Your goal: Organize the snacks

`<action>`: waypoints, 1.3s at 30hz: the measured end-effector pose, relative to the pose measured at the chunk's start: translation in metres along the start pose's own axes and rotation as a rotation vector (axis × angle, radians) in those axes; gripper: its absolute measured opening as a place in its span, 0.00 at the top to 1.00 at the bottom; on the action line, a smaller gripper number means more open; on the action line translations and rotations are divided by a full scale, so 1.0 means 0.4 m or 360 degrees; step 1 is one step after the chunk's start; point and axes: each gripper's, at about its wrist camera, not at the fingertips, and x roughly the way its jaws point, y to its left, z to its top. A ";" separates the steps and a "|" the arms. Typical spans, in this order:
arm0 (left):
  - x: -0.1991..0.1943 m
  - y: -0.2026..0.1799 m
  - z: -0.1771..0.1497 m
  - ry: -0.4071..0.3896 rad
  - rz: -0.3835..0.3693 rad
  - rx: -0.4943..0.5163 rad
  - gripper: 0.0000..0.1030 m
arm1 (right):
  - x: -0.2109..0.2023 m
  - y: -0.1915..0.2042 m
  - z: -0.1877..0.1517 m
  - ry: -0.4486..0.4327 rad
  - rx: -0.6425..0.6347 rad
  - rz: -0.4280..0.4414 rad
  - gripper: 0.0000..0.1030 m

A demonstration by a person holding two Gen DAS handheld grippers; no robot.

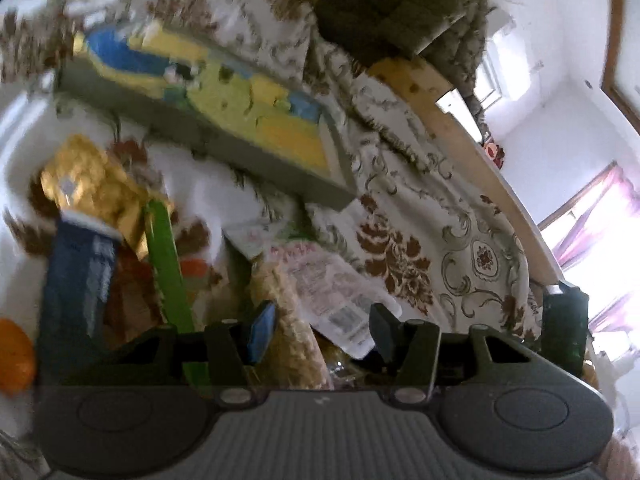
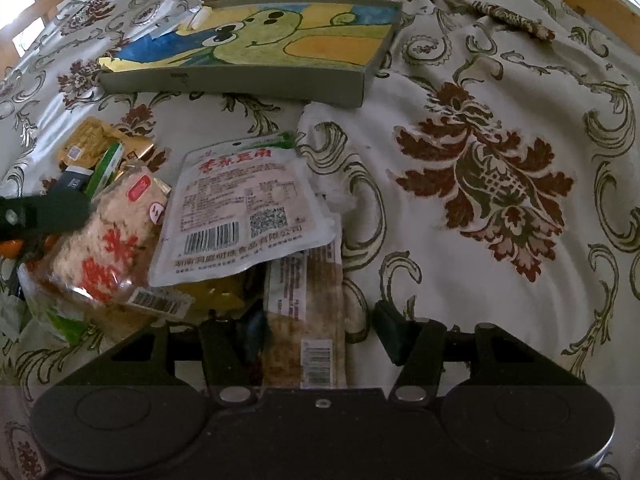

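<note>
Right gripper (image 2: 322,334) points down at a snack pile on a floral bedspread (image 2: 500,184); its jaws straddle a long tan snack bar (image 2: 306,312) w/ a barcode label, pads not clearly pressing it, so can't tell if it's gripped. Just beyond lies a white pouch (image 2: 244,208), back side up: red Chinese heading, small print, barcode, QR code, a line of Chinese characters along the bottom edge. Beside it at left, a clear pack of rice cracker (image 2: 108,248) w/ big red characters and a barcode. Gold wrapper (image 2: 90,140) and green packet (image 2: 106,168) sit behind. Farther back, a flat grey box (image 2: 256,76) w/ a cartoon frog drawing on its lid.

Left gripper (image 1: 322,334), blurred view, jaws apart around the cracker pack (image 1: 288,320); contact unclear. Blue packet (image 1: 76,276) at left.
</note>
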 end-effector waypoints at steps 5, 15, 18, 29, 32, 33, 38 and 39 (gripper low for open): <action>0.026 0.007 -0.014 0.0037 0.0116 -0.0002 0.45 | 0.000 0.002 -0.002 0.0005 -0.0006 -0.0006 0.41; 0.023 0.024 -0.022 0.0028 0.0279 -0.0046 0.69 | 0.007 -0.005 -0.005 0.0003 0.0037 0.0006 0.46; 0.015 0.041 -0.020 0.0033 0.0269 -0.0128 0.76 | -0.004 -0.012 -0.003 -0.0023 0.0062 0.0028 0.55; 0.029 0.020 -0.020 0.0095 0.0281 -0.0012 0.74 | -0.009 -0.002 -0.008 -0.0047 0.0046 0.0014 0.61; 0.016 0.017 -0.019 0.0095 0.0266 -0.0025 0.78 | -0.023 -0.008 -0.009 -0.0077 0.0072 0.0031 0.61; 0.011 0.013 -0.018 0.0102 0.0270 -0.0028 0.79 | -0.028 -0.008 -0.009 -0.0087 0.0076 0.0032 0.61; -0.024 -0.002 -0.026 0.0121 0.0276 -0.0099 0.81 | -0.065 -0.015 -0.009 -0.0166 0.0114 0.0044 0.62; -0.032 -0.002 -0.028 0.0124 0.0276 -0.0113 0.81 | -0.074 -0.019 -0.009 -0.0182 0.0130 0.0050 0.62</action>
